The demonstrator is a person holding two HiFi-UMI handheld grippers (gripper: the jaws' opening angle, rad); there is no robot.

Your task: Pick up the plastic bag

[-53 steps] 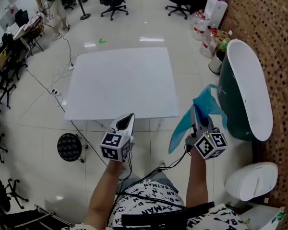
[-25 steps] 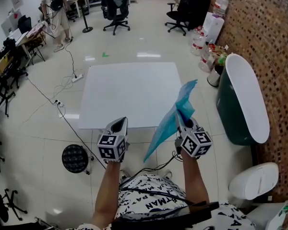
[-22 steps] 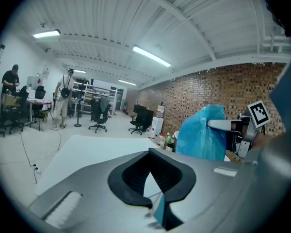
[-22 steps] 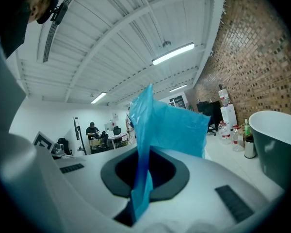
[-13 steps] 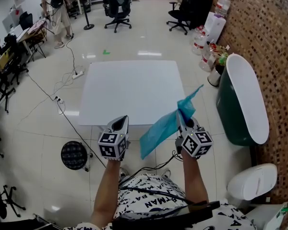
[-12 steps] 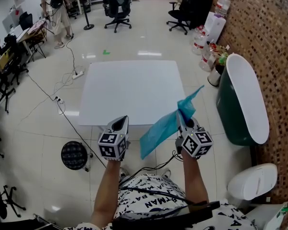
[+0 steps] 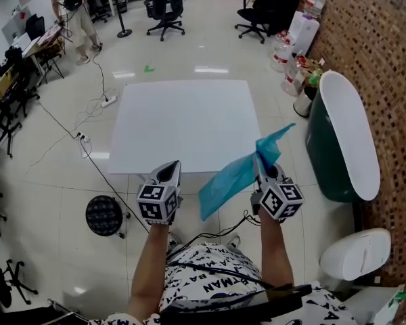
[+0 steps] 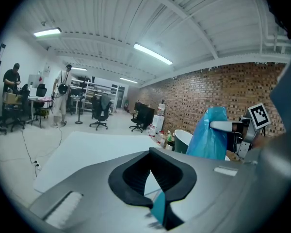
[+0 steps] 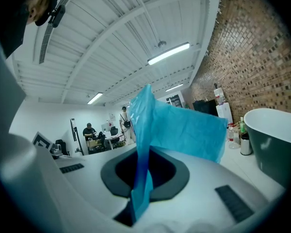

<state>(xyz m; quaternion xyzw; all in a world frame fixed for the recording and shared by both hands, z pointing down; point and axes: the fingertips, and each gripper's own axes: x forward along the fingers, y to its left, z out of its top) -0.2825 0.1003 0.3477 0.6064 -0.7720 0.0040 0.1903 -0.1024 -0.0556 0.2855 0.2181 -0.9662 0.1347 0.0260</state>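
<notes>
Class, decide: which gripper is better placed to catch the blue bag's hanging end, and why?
Probably the left. The right gripper is shut on the blue plastic bag, so it is busy; the left gripper holds nothing, and the bag's loose end hangs close beside it.

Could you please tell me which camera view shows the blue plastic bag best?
The head view: it shows the whole plastic bag, pinched in the right gripper with both ends free. The right gripper view shows only the clamped stretch close up; the left gripper view shows one bunched end from the side.
</notes>
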